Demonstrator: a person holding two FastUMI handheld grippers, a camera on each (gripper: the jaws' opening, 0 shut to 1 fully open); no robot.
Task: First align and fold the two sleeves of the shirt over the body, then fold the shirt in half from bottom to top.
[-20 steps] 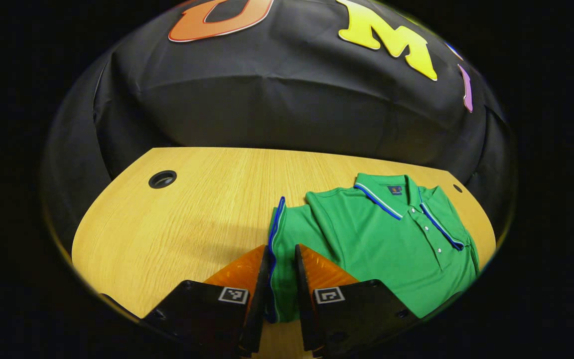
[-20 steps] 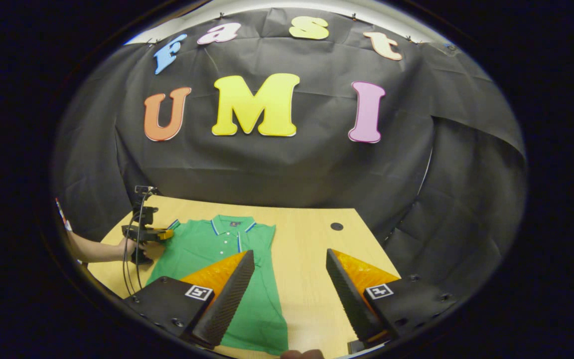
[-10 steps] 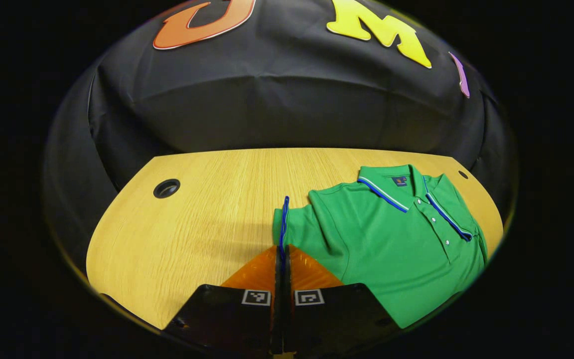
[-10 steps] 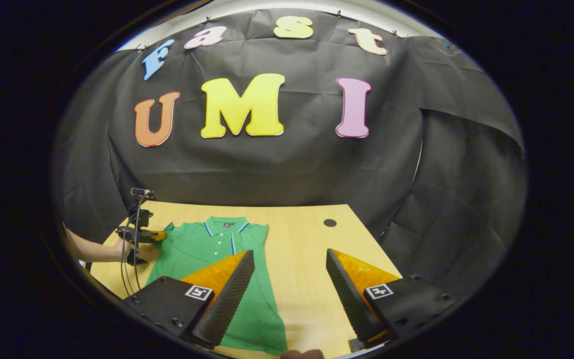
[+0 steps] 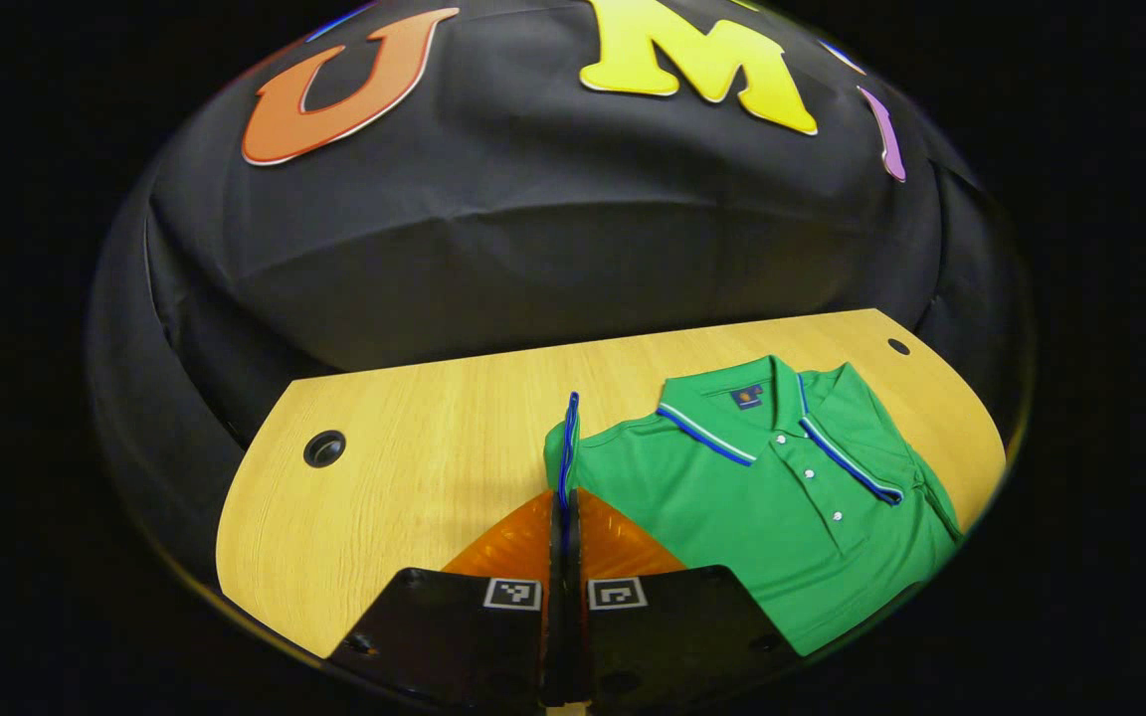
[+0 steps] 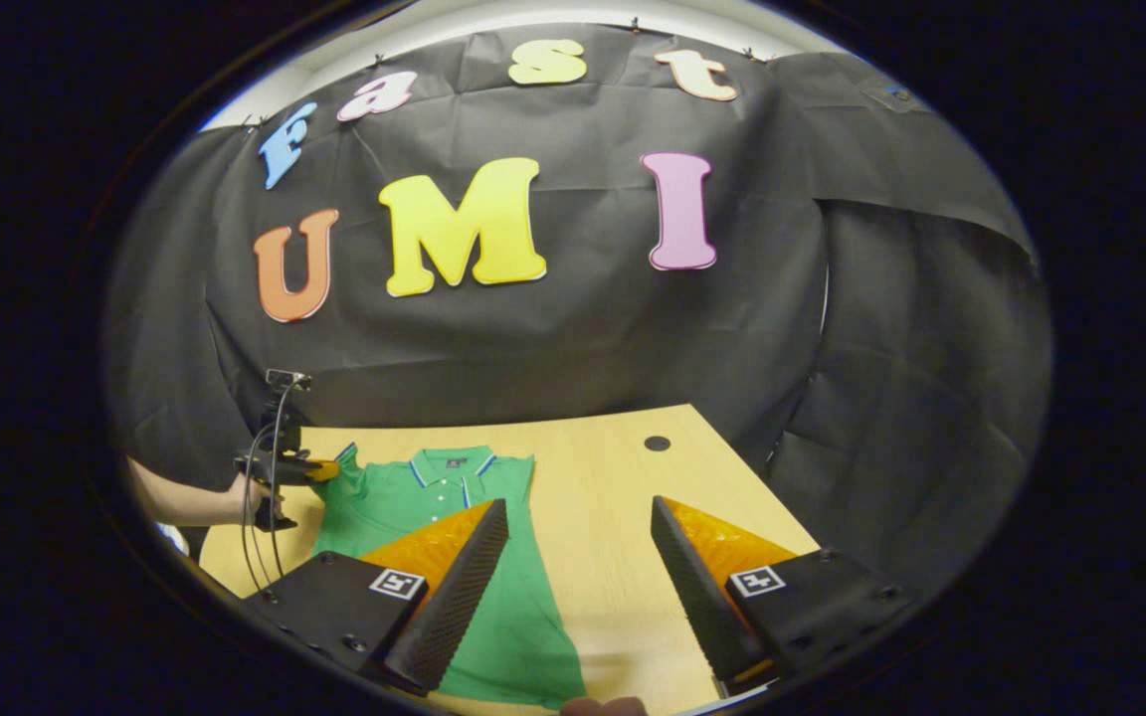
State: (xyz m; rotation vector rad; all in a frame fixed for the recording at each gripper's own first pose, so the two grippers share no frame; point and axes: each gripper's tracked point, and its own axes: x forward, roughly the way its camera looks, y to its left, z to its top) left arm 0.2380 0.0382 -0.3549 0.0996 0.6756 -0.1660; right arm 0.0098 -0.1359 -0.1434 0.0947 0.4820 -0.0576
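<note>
A wooden desk [image 5: 404,477] carries the green shirt [image 5: 782,517]. The left gripper [image 5: 564,517] has its jaws pinching the blue-edged sleeve [image 5: 565,447]. The right gripper [image 6: 578,557] hangs above the desk, jaws spread.

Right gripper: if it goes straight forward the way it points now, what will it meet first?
Probably the bare wooden table. The right gripper has its jaws open, and the gap between them looks onto table just beside the green polo shirt's edge. Beyond stands the booth's black cloth wall. Depth is unclear.
</note>
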